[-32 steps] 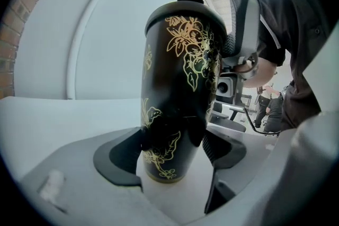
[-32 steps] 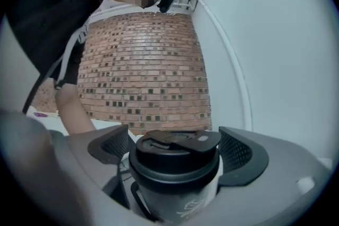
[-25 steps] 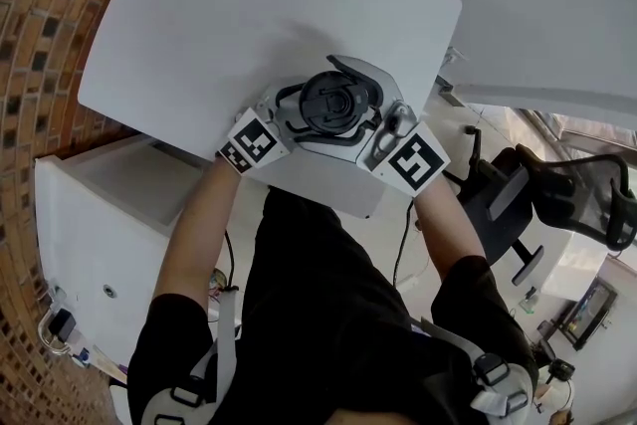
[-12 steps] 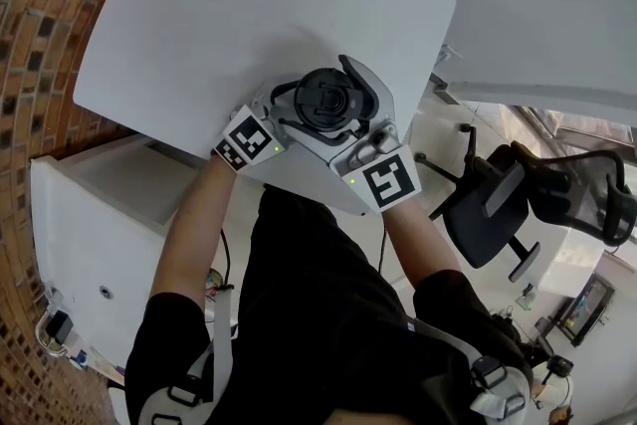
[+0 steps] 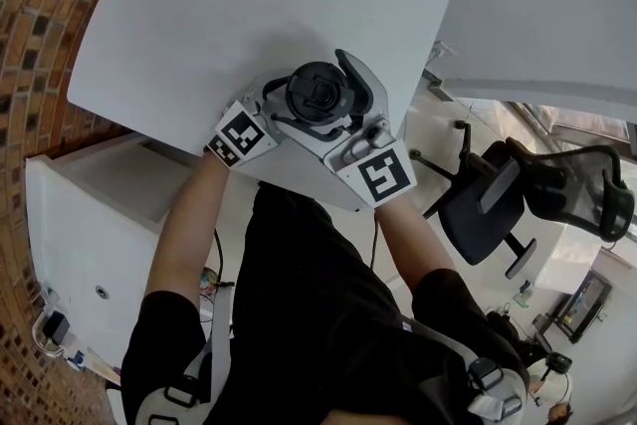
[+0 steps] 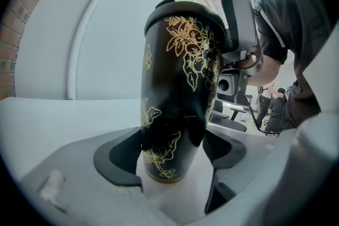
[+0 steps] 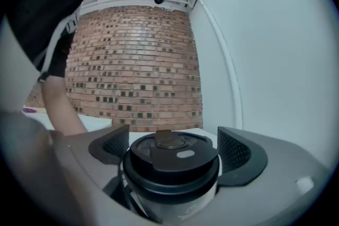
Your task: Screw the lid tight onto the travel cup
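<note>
A black travel cup [image 6: 177,87] with gold flower print stands upright on the white table [image 5: 219,5], near its front edge. Its black lid [image 7: 172,159] sits on top, with a flip tab at its centre. My left gripper [image 6: 169,148] is shut on the cup's lower body, a pad pressing each side. My right gripper [image 7: 172,151] is shut on the lid's rim from above. From the head view the lid [image 5: 317,90] shows as a dark disc between the left gripper [image 5: 299,106] and the right gripper [image 5: 333,105].
The table's rounded front edge lies just under my hands. A black office chair [image 5: 498,204] stands to the right on the floor. There is a brick wall [image 5: 40,15] at the left and a white cabinet [image 5: 90,214] below it.
My right gripper has swung around the cup from the right side toward me, turning with the lid. Cup and left gripper have shifted slightly to the left.
</note>
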{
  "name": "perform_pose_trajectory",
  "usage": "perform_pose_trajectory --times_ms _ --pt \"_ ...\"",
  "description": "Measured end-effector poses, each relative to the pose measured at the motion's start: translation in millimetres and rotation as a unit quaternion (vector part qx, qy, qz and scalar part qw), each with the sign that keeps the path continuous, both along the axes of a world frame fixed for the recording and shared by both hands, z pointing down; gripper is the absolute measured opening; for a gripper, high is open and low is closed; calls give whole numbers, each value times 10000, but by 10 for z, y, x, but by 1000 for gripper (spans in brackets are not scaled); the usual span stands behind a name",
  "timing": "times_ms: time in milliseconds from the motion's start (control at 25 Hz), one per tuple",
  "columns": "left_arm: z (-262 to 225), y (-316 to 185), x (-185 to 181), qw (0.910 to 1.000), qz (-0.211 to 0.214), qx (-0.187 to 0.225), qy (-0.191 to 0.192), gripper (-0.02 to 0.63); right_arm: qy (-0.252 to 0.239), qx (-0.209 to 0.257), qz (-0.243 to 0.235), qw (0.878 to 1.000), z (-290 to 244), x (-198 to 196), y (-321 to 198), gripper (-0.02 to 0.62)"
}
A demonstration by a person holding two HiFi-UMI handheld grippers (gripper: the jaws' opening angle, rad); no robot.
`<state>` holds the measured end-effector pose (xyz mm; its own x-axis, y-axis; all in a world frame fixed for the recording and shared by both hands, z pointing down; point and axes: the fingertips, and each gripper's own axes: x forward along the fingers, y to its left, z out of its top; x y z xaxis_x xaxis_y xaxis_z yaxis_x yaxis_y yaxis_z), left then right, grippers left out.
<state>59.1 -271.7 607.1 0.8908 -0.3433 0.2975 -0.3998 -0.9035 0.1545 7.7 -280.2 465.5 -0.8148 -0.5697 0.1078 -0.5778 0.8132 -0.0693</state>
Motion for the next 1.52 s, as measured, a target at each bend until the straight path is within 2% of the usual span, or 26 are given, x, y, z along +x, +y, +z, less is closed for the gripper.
perform_pose_trajectory --times_ms 160,280,480,720,800,920,1080,1160,1360,1520 --pt "2 -4 -1 10000 16 0 -14 365 252 127 -1262 9916 0 -75 46 511" --pt "0 -2 4 10000 16 -9 0 365 284 188 -1697 9849 -3 -160 80 522" --pt "1 4 -4 10000 16 -10 0 365 70 235 -1161 9929 -46 -156 21 511" --pt "-6 4 -1 10000 16 -7 4 365 29 184 76 9998 -50 -91 -85 495" --pt "-4 2 -2 10000 12 -9 4 365 18 114 312 9994 -35 -78 -105 494" --pt "0 2 -8 10000 7 -4 -2 365 -21 39 107 9999 -18 -88 -69 499" --pt "-2 3 12 10000 5 -10 -2 365 189 103 -870 9960 18 -69 56 518" --pt "-1 -1 8 10000 5 -2 -11 365 427 283 -1134 9922 29 -57 77 517" --pt "-1 -3 9 10000 15 -5 -12 365 409 309 -1246 9909 6 -68 57 500" --pt "1 1 6 10000 11 -8 -14 365 377 323 -1047 9933 3 -72 44 491"
